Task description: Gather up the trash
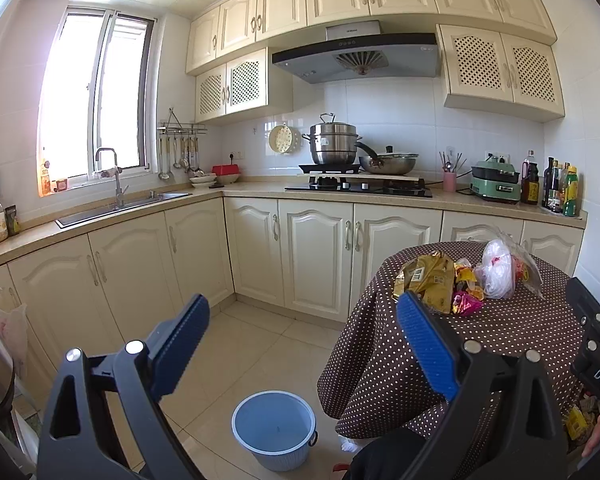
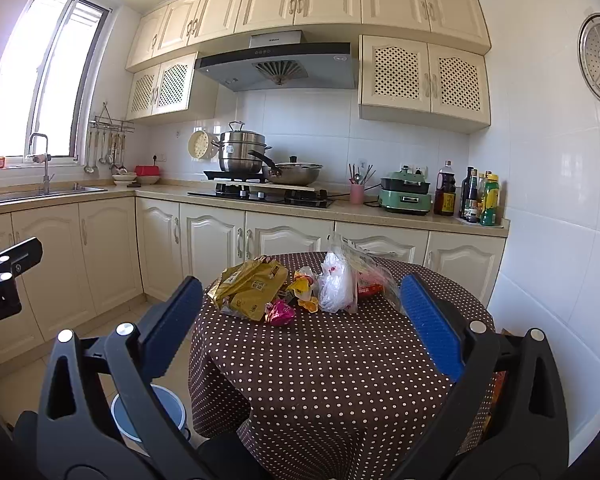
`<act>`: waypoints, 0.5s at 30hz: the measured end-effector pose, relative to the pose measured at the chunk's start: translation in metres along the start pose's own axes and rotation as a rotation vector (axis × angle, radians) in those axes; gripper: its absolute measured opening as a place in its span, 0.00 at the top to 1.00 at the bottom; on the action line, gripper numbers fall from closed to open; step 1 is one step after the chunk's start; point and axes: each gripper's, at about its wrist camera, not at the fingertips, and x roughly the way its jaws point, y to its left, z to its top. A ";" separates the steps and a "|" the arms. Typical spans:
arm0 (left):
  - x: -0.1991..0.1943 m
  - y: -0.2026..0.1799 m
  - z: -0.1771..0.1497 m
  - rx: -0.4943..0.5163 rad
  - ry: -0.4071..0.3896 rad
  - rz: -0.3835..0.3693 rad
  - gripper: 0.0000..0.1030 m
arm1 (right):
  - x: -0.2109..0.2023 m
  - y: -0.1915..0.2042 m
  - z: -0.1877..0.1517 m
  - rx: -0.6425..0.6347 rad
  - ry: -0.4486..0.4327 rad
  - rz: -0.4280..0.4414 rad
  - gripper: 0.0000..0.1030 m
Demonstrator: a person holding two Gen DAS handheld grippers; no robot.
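Left claw (image 1: 302,336) alone clearly shows the blue bin (image 1: 274,428).

Blue bin (image 2: 168,404) half hidden behind gripper frame, bottle labels (image 2: 476,200) too small — unreadable
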 end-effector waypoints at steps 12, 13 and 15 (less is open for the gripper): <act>0.001 -0.008 0.000 0.005 0.005 0.000 0.10 | 0.008 -0.004 0.000 0.004 0.005 0.002 0.06; 0.001 -0.008 0.000 0.005 0.005 0.000 0.10 | 0.009 -0.005 -0.002 0.005 0.005 0.003 0.06; 0.001 -0.008 0.000 0.006 0.005 0.001 0.10 | 0.009 -0.004 -0.007 0.005 0.006 0.003 0.06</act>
